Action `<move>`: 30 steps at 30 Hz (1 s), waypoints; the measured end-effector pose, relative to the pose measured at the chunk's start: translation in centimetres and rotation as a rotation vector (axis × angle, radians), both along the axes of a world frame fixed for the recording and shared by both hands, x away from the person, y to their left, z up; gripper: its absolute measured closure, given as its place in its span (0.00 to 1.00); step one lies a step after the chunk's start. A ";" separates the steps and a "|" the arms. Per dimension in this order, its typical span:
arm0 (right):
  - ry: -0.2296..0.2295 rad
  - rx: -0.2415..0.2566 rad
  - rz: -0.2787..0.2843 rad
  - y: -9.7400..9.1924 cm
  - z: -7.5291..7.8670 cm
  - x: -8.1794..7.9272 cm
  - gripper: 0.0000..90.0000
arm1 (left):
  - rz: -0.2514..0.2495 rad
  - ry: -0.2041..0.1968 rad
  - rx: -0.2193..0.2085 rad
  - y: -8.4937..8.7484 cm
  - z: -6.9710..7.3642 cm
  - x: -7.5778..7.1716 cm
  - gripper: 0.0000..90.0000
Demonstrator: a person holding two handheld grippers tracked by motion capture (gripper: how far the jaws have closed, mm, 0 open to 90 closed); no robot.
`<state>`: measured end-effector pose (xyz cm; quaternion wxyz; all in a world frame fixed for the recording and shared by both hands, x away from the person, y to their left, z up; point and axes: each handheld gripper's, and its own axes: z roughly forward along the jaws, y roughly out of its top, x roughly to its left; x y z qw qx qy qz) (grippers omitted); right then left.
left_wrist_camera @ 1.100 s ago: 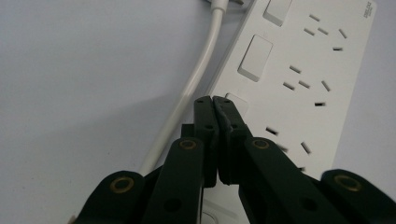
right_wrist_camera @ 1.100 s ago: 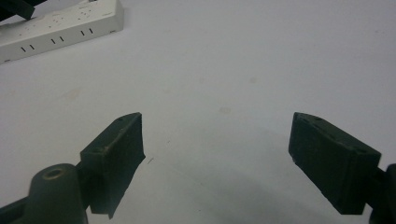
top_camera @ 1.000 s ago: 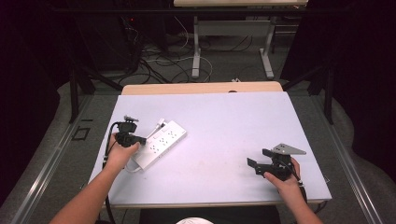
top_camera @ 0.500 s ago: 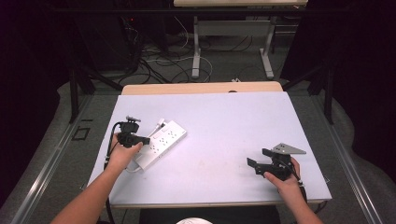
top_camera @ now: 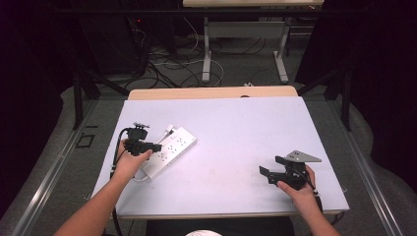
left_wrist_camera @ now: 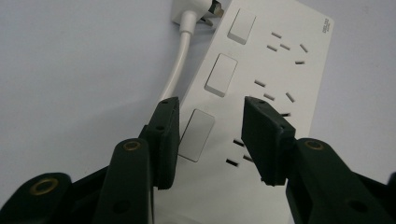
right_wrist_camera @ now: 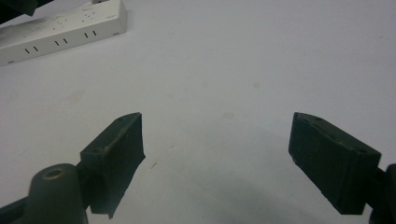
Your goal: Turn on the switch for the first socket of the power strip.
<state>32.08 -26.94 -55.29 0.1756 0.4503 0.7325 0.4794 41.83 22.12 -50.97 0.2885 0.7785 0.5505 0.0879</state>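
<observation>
Lying flat: white 3-switch power strip (left_wrist_camera: 261,88)

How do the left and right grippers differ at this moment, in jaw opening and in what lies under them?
The left gripper has its jaws partly open, a narrow gap; the right gripper has its jaws spread wide. The left gripper hovers over the white power strip, near its switches; the right gripper has bare table beneath it, far from the strip. Both are hand-held and grip nothing.
</observation>
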 end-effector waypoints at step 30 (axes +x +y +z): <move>-0.001 0.003 -0.007 -0.1 0.1 -0.1 0.19 | -0.072 -0.176 0.051 -0.7 2.4 -0.9 0.35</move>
